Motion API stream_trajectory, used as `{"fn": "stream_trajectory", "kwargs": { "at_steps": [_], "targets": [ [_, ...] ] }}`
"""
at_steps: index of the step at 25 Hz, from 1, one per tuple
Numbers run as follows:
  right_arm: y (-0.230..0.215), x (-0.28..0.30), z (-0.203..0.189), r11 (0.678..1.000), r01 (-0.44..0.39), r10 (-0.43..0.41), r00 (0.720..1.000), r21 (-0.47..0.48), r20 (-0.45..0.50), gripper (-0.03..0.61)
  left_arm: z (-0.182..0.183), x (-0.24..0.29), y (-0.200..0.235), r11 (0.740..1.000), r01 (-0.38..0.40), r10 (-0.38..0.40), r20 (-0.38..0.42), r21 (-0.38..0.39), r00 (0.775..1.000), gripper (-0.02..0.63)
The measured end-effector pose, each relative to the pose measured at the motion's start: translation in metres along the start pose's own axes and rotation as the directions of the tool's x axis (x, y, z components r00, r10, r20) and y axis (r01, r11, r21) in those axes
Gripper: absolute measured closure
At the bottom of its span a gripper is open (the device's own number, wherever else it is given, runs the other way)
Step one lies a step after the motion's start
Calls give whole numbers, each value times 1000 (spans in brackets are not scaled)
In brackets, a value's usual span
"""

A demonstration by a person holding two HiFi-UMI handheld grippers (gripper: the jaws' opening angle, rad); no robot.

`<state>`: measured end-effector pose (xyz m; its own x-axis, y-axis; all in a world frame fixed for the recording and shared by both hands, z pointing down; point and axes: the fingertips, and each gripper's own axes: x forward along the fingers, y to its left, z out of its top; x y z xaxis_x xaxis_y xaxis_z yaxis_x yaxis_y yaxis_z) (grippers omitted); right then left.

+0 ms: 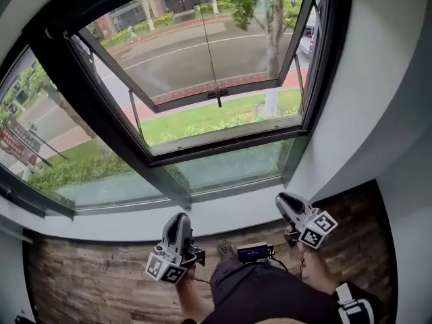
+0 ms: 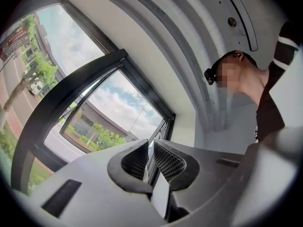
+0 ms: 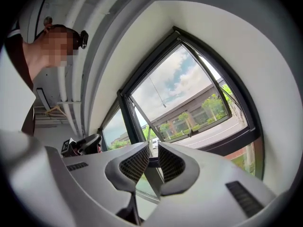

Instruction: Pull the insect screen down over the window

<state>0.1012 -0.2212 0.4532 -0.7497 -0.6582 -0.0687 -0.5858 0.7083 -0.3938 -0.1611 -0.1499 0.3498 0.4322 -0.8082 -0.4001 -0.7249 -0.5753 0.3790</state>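
Note:
The black-framed window fills the head view, its glass sash swung outward. A thin pull cord hangs down the middle of the opening and ends in a small dark handle. No screen mesh shows across the opening. The same cord appears in the right gripper view and faintly as a cord in the left gripper view. Both grippers sit low by my lap, far below the cord. The left gripper and right gripper are shut with nothing between the jaws.
A white sill runs under the window above a wooden floor. A white wall closes the right side. A small black device with a blue screen sits at my waist. The left gripper shows in the right gripper view.

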Motion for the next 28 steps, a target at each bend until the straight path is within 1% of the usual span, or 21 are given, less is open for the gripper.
{"fn": "stream_trajectory", "kwargs": {
  "at_steps": [3,5,6,7,8,9,10,11,13,14,15,16,18,20,22,24,26,28],
  "targets": [
    [-19,23,19,995,49,-49,999,-82,7,520,13,31,37,997,16,-16,2,76,1000,586],
    [-30,37,40,986,92,-90,996,-138,25,520,30,61,53,986,35,-34,-11,161,999,586],
    [-32,45,53,979,106,-102,994,-172,33,520,41,75,61,974,39,-34,-25,225,999,586],
    [-33,55,66,969,117,-111,993,-217,38,520,54,89,68,953,38,-27,-39,299,999,583],
    [-34,65,81,955,126,-119,992,-269,41,520,68,105,75,925,34,-16,-51,379,999,583],
    [-35,74,97,937,135,-127,991,-322,46,520,83,121,81,886,31,-4,-58,463,998,582],
    [-36,83,113,916,146,-136,989,-373,52,520,97,137,86,837,31,4,-63,547,998,582],
    [-37,90,129,892,158,-148,987,-424,56,520,110,152,90,776,37,7,-68,629,998,583],
    [-38,103,156,832,179,-176,983,-524,56,520,132,178,94,635,54,1,-71,770,997,583],
    [-37,109,168,799,188,-192,980,-571,55,520,143,189,95,571,57,-3,-67,819,998,583],
    [-37,114,180,765,196,-207,977,-614,55,520,154,200,95,516,56,-8,-60,855,998,583],
    [-36,119,192,730,204,-221,974,-652,58,520,166,209,95,469,50,-14,-50,882,999,583],
    [-34,128,215,654,220,-246,967,-724,71,520,191,227,94,391,25,-29,-14,920,999,583],
    [-32,136,240,574,232,-265,960,-786,90,520,215,244,90,324,-17,-42,32,946,999,583],
    [-30,142,265,515,230,-265,959,-826,101,520,231,258,81,251,-44,-45,57,967,997,583],
    [-26,150,289,462,212,-241,964,-862,108,520,243,269,71,168,-56,-38,63,984,997,583],
    [-23,158,316,384,218,-220,965,-897,141,520,258,285,60,82,-95,-42,99,992,994,583],
    [-16,164,348,306,232,-175,967,-923,185,520,275,303,51,9,-150,-24,150,989,988,583]
  ]
}}
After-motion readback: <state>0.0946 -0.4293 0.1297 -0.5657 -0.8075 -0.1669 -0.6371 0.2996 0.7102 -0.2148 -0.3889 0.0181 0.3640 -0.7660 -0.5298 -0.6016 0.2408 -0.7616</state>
